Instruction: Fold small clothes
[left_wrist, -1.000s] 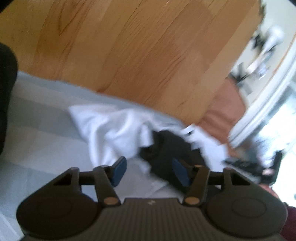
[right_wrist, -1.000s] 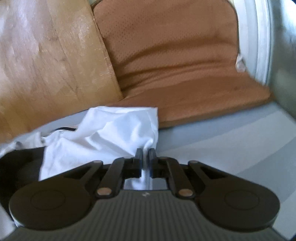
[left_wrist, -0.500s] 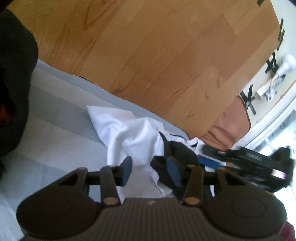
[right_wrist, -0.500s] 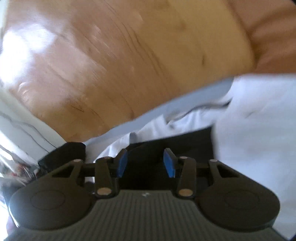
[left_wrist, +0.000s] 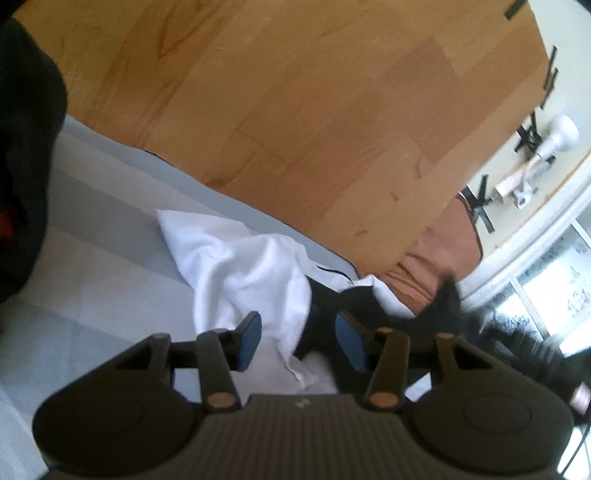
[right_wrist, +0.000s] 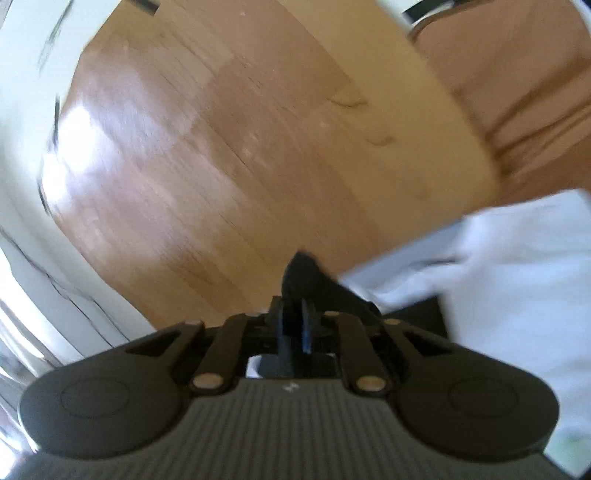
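Note:
A crumpled white garment (left_wrist: 240, 266) lies on the grey striped surface (left_wrist: 92, 280), with a black garment (left_wrist: 354, 306) bunched against its right side. My left gripper (left_wrist: 295, 341) is open and hovers just above where the two garments meet. My right gripper (right_wrist: 295, 325) is shut on a corner of the black garment (right_wrist: 306, 273), which sticks up between the pads. The white garment also shows in the right wrist view (right_wrist: 517, 266), to the right of the gripper. The right gripper appears blurred at the right of the left wrist view (left_wrist: 454, 299).
Wooden floor (left_wrist: 314, 110) lies beyond the surface's far edge. A brown cushion (left_wrist: 443, 254) sits at the far right, next to a white window frame (left_wrist: 524, 251). A dark garment pile (left_wrist: 22, 147) is at the left edge.
My right gripper let go of the white garment, swung left, opened, and closed on the black garment's corner. My left gripper stayed open and shifted slightly over the pile.

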